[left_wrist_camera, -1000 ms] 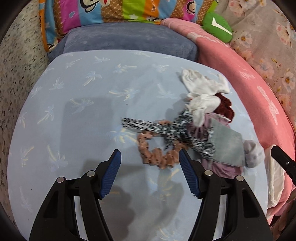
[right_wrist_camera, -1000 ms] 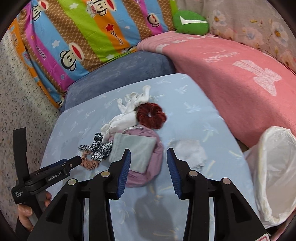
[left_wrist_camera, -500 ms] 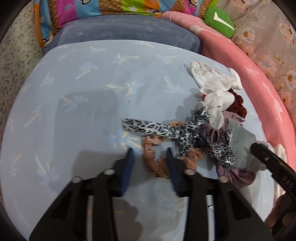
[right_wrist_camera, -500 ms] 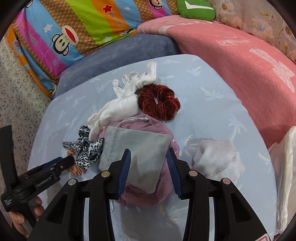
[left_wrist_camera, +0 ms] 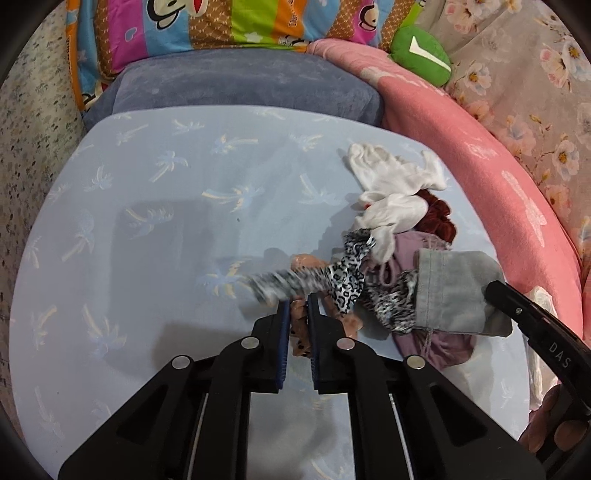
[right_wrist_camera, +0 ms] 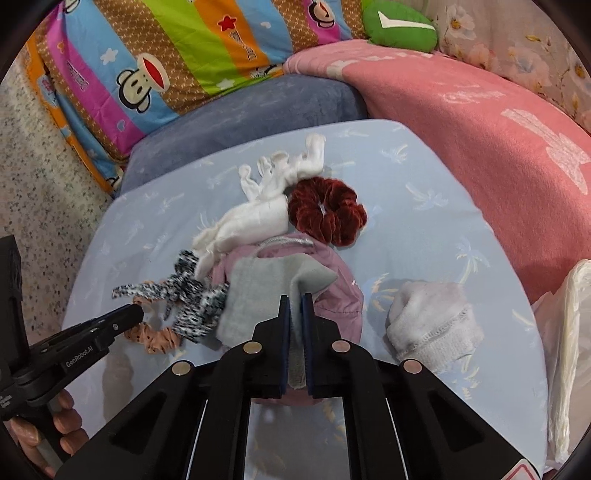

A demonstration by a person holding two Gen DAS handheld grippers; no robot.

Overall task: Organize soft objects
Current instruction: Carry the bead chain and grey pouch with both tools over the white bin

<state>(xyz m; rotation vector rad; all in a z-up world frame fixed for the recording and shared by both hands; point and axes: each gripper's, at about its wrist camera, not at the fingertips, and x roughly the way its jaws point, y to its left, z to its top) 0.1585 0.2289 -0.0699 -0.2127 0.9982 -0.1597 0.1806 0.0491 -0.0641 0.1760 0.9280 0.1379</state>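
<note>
A heap of soft things lies on the pale blue palm-print cushion (left_wrist_camera: 155,229). My left gripper (left_wrist_camera: 296,306) is shut on the peach scrunchie (left_wrist_camera: 301,328), which is lifted and drags the leopard-print scrunchie (left_wrist_camera: 343,277) across it. My right gripper (right_wrist_camera: 295,301) is shut on the near edge of the grey pouch (right_wrist_camera: 266,291), raised off the mauve drawstring bag (right_wrist_camera: 332,291). White gloves (right_wrist_camera: 266,210) and a dark red velvet scrunchie (right_wrist_camera: 327,210) lie behind. In the right wrist view the peach scrunchie (right_wrist_camera: 155,338) and leopard scrunchie (right_wrist_camera: 188,295) sit at the left gripper's tip.
A white knitted sock (right_wrist_camera: 432,325) lies right of the heap. A white plastic bag (right_wrist_camera: 569,362) hangs at the cushion's right edge. Behind are a grey-blue cushion (right_wrist_camera: 251,114), a striped monkey pillow (right_wrist_camera: 166,55), a pink blanket (right_wrist_camera: 480,122) and a green plush (right_wrist_camera: 399,26). Speckled floor lies left.
Both grippers went from open to shut. The left one closed on the peach scrunchie and lifted it; the right one moved forward and closed on the grey pouch's edge.
</note>
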